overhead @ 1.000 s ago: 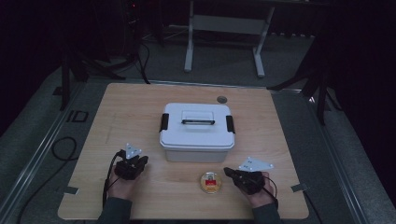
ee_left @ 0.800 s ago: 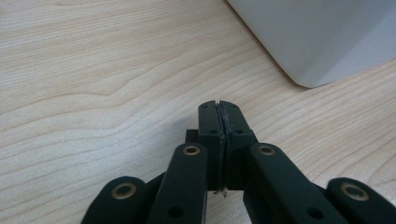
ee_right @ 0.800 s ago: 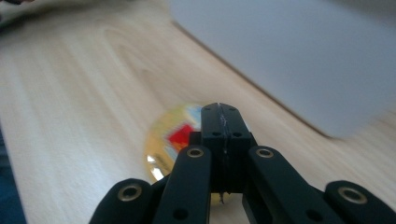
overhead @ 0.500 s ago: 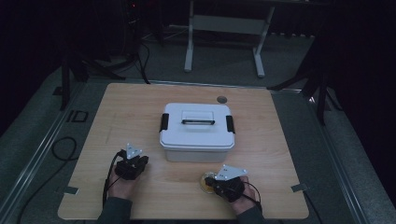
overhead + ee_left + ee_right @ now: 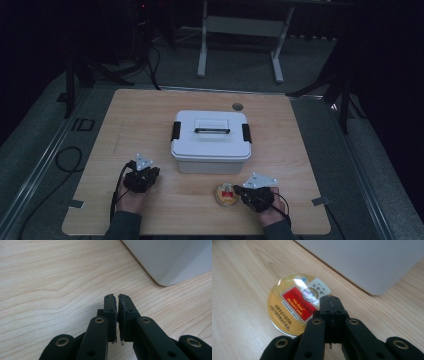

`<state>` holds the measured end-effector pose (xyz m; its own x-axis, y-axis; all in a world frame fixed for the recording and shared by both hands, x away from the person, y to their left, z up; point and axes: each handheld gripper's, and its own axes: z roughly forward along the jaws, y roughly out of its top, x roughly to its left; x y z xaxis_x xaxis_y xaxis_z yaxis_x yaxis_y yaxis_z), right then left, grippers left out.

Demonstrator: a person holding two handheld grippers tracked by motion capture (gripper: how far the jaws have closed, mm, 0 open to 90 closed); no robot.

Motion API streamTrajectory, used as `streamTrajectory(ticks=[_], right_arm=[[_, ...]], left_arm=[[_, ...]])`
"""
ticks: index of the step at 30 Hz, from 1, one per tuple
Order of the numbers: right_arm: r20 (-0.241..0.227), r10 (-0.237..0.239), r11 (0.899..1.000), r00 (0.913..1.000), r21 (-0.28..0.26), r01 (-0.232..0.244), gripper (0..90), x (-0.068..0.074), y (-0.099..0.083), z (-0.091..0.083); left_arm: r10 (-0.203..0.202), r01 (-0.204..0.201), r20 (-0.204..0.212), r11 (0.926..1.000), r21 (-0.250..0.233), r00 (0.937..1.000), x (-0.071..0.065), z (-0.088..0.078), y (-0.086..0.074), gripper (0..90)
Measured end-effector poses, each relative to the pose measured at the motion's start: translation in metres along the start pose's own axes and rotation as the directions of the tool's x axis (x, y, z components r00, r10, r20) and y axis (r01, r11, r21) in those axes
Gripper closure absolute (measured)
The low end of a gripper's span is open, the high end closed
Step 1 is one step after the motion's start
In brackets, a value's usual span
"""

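Observation:
A white lidded box (image 5: 211, 140) with black side latches and a handle stands mid-table; its corner shows in the left gripper view (image 5: 172, 260) and its wall in the right gripper view (image 5: 367, 262). In front of the box, to the right, a round yellow tin (image 5: 225, 195) with a red label (image 5: 294, 307) lies flat. My right gripper (image 5: 239, 190) is shut with nothing held, and its tips (image 5: 330, 300) hover over the tin's near right edge. My left gripper (image 5: 150, 171) rests left of the box, jaws (image 5: 116, 297) shut on nothing above bare wood.
The wooden table (image 5: 150, 120) has a small round hole (image 5: 237, 106) near its far edge and tape marks at the front corners (image 5: 76, 204). A metal stand (image 5: 240, 30) is on the floor behind. Cables (image 5: 65, 160) lie left of the table.
The right gripper moved left to the tin, covering part of it, then eased back right a little. The left gripper stayed where it was.

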<state>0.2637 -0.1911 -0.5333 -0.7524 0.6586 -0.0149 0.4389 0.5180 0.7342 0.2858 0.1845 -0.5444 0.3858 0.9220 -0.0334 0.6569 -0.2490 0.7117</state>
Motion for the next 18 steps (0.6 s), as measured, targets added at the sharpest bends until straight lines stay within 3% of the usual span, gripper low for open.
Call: streamTrajectory(ticks=[5,11,18], right_arm=[[-0.008,-0.014,1.000,0.9999,-0.012,0.014,90.0,0.006,0.006,0.001],[-0.071,-0.044,0.998,0.9965,-0.042,0.041,90.0,0.030,0.016,0.005],[-0.123,-0.096,0.995,0.9877,-0.003,0.096,90.0,0.056,0.022,0.025]], left_arm=[[0.001,-0.001,0.001,1.0000,-0.001,1.0000,-0.001,0.000,0.000,85.1],[0.003,-0.003,0.001,1.0000,0.000,1.0000,-0.001,0.001,0.000,85.2],[0.002,-0.002,0.002,1.0000,-0.001,1.0000,-0.001,0.001,0.000,85.2]])
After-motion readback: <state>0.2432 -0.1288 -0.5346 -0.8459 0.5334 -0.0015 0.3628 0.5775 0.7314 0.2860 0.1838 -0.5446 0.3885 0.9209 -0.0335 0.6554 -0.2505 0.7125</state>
